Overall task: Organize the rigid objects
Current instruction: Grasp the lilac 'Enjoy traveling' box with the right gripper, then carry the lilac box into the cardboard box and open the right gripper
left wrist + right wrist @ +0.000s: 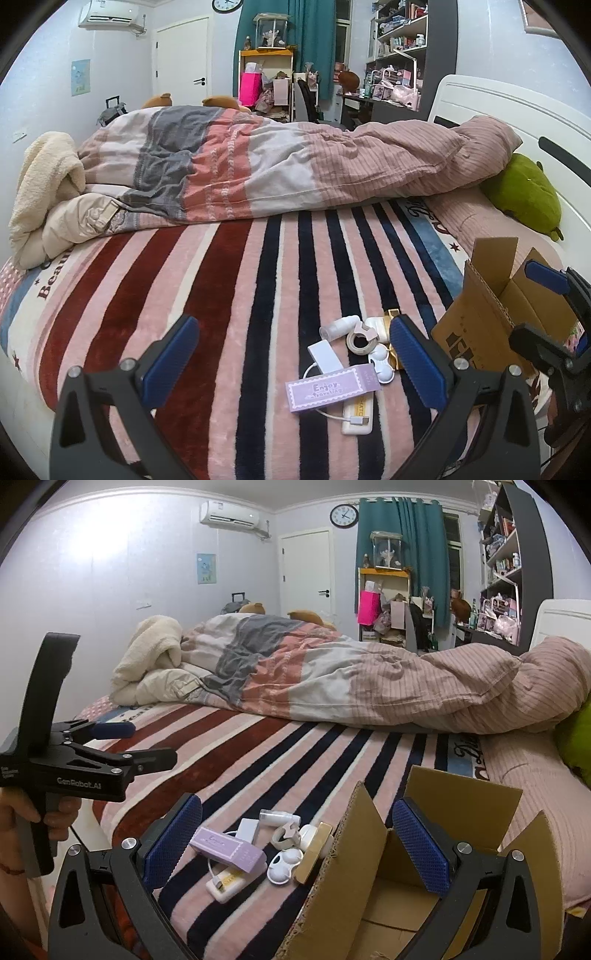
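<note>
A pile of small items lies on the striped bedspread: a purple "Enjoy traveling" box (332,390) (229,850), a white power bank with cable (356,419) (226,883), a white adapter (325,355), a tape roll (360,342) (285,836), a white bottle (339,326) (277,816), a white contact-lens case (382,365) (284,866) and a gold box (313,853). An open cardboard box (480,325) (369,867) stands right of the pile. My left gripper (291,354) is open and empty above the pile. My right gripper (297,843) is open and empty, straddling the box's left flap.
A rumpled duvet (277,166) and cream blanket (44,192) cover the far half of the bed. A green plush (524,192) lies by the white headboard (517,110). The left gripper also shows in the right wrist view (110,731), held left of the pile.
</note>
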Demonstrator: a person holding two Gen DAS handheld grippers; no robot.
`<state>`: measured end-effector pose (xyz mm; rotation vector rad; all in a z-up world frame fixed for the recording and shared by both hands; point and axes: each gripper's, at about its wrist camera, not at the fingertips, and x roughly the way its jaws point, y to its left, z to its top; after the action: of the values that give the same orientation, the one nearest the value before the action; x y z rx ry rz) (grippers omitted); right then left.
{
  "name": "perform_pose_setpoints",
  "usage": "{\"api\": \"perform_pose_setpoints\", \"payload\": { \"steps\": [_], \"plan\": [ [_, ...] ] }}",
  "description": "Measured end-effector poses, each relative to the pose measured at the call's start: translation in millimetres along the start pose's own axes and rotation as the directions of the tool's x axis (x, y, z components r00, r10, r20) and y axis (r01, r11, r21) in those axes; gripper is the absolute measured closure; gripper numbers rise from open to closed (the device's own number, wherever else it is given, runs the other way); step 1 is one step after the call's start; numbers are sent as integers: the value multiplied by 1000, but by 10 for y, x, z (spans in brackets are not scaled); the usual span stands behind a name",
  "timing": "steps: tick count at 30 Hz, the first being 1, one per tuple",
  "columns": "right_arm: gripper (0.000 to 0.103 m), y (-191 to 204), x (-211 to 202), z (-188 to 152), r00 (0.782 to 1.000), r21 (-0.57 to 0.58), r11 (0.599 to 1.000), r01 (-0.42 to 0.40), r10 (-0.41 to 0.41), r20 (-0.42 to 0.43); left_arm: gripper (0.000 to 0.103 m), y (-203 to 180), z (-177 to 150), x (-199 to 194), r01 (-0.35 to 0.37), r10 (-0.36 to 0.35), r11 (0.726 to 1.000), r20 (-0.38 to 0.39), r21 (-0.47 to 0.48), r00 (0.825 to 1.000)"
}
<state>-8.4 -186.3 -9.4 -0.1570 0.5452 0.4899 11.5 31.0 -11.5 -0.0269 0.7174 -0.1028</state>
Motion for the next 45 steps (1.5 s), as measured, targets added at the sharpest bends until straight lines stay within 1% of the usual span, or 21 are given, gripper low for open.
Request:
{"api": "perform_pose_setpoints", "payload": {
  "steps": [3,5,7,10,13,17,21,25,26,28,29,31,33,34,35,36,38,39,41,42,45],
  "plan": [
    [0,157,-16,13,1000,-39,999,-25,26,17,1,106,-27,-19,19,-19,1000,14,-6,1000],
    [11,268,-3,26,998,-46,998,-53,55,30,1,232,-63,-28,29,-29,999,24,-17,999],
    [15,421,58,20,995,-70,994,-89,92,31,1,349,-112,-21,23,-22,999,30,-26,999],
    [26,641,245,-43,988,-101,983,-152,152,-14,1,525,-215,31,-14,14,1000,23,-21,1000],
    [27,747,579,-193,964,-56,967,-250,243,-108,1,702,-334,96,7,-6,999,9,-40,1000],
    [27,771,1036,-494,934,-12,964,-265,254,-252,1,870,-472,179,44,-45,996,-11,-78,999],
    [27,704,1375,-667,917,-25,964,-266,245,-315,1,947,-557,215,63,-65,994,-19,-87,998],
    [27,635,1614,-673,907,-57,961,-270,234,-352,1,1011,-577,220,73,-75,991,-14,-108,997],
    [27,641,1655,-674,899,-63,957,-282,241,-365,1,1021,-577,217,72,-74,991,-13,-111,997],
    [27,689,1652,-675,872,-61,940,-336,286,-397,1,1035,-579,206,71,-73,991,-11,-117,997],
    [27,711,1615,-686,850,-54,925,-376,322,-416,1,1043,-583,201,73,-75,990,-11,-120,997],
    [27,723,1583,-697,822,-43,907,-418,358,-443,1,1056,-588,200,81,-84,989,-14,-127,996],
    [27,726,1610,-692,822,-53,909,-414,349,-450,1,1072,-605,194,88,-91,987,-16,-136,996],
    [31,741,1638,-687,829,-78,912,-403,327,-454,1,1084,-623,193,94,-98,985,-20,-144,995],
    [41,766,1680,-688,836,-115,913,-392,302,-458,1,1095,-633,193,101,-105,984,-23,-150,994],
    [45,790,1730,-699,836,-141,909,-391,287,-467,1,1114,-645,203,110,-116,981,-31,-159,993],
    [54,839,1855,-756,822,-180,899,-399,264,-505,1,1143,-672,202,122,-130,978,-39,-168,991],
    [56,854,1885,-773,820,-195,897,-398,252,-514,1,1153,-682,201,130,-139,977,-43,-171,989],
    [67,883,1870,-755,812,-199,894,-402,248,-528,1,1150,-687,204,157,-168,973,-50,-172,985],
    [70,892,1845,-726,808,-188,895,-404,253,-532,1,1129,-681,210,192,-204,967,-55,-169,977],
    [70,913,1740,-609,813,-174,900,-399,259,-522,1,1055,-651,215,280,-294,946,-64,-163,954]
  ]
}}
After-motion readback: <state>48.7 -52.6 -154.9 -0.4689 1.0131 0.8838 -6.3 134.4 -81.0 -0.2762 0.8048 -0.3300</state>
